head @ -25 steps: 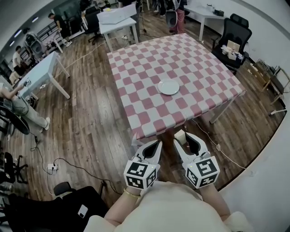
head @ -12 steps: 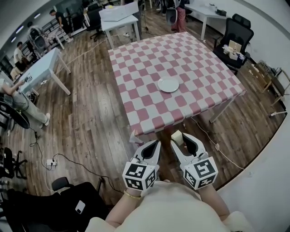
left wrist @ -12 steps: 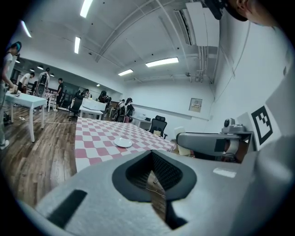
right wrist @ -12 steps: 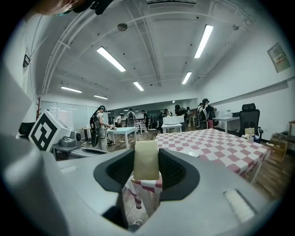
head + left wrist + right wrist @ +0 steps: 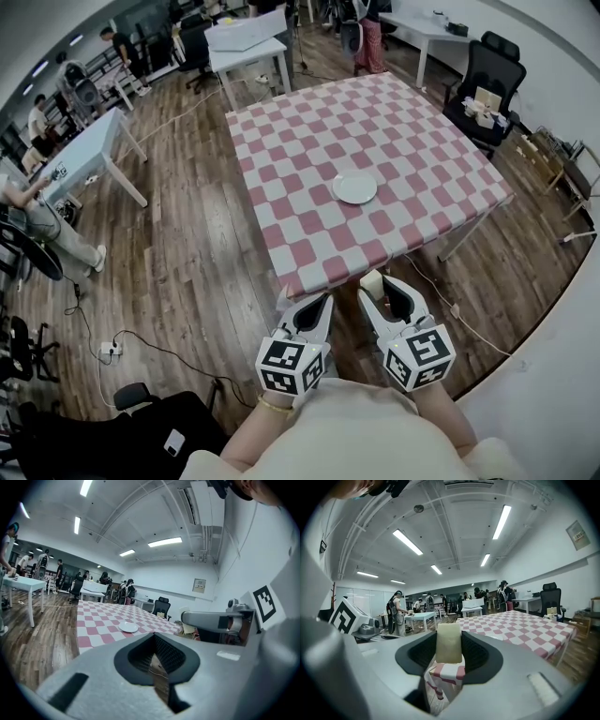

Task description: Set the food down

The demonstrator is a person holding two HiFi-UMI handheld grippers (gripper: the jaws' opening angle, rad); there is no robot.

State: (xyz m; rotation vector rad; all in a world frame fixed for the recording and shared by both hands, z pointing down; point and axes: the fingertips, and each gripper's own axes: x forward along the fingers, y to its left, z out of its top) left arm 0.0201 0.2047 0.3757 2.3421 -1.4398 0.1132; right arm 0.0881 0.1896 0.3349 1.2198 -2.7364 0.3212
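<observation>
Right gripper view reveals food (image 5: 449,643) pinched.

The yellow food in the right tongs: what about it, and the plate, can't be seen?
- Food: in the right gripper view the right tongs cover both its sides; in the head view it is too small to name its kind.
- Plate: tiny in the left gripper view; its top cannot be checked there.
</observation>
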